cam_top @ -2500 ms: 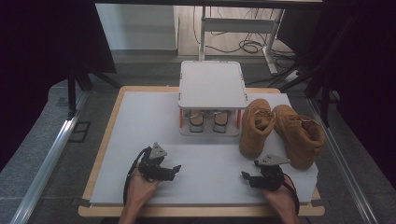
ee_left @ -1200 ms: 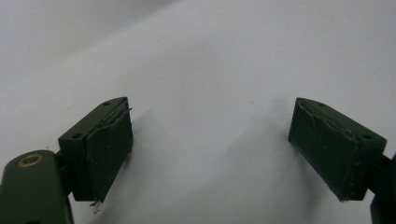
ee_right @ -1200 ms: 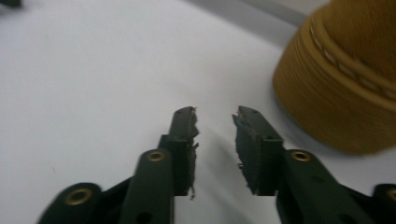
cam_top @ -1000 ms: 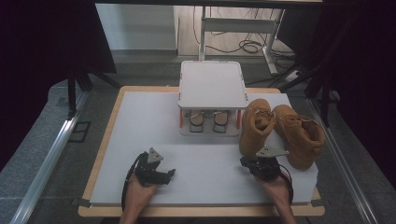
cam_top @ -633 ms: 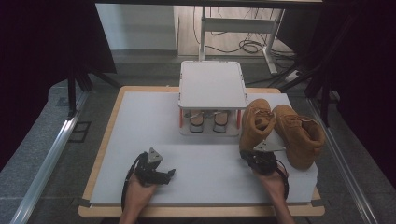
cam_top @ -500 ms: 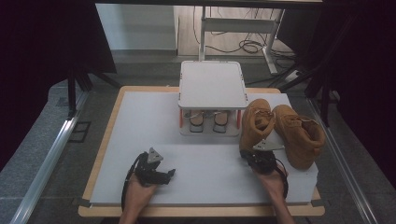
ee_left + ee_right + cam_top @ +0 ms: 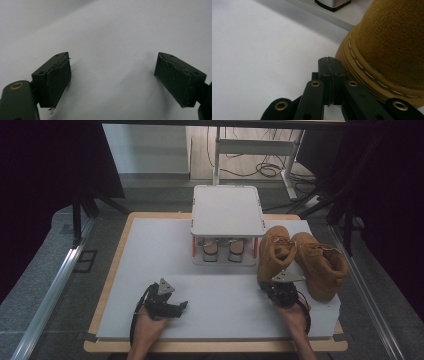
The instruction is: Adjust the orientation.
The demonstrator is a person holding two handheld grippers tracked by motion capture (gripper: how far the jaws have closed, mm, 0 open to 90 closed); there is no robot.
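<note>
Two tan suede boots stand at the table's right, the left boot (image 7: 274, 251) beside the right boot (image 7: 322, 265). My right gripper (image 7: 271, 288) lies at the toe of the left boot. In the right gripper view that gripper (image 7: 329, 60) is shut with nothing between its pads, and its right side rests against the stitched sole edge of the boot (image 7: 387, 42). My left gripper (image 7: 181, 306) lies low at the front left, pointing right. In the left gripper view its jaws (image 7: 112, 72) stand wide open over bare white table.
A white two-level rack (image 7: 227, 210) stands at the middle back, with a pair of small shoes (image 7: 222, 247) on its lower level. The white mat (image 7: 150, 250) lies on a wooden board. Dark frame legs and cables sit beyond the table.
My right gripper has moved forward and slightly left up to the toe of the left boot. The left hand has drawn back a little toward the front edge.
</note>
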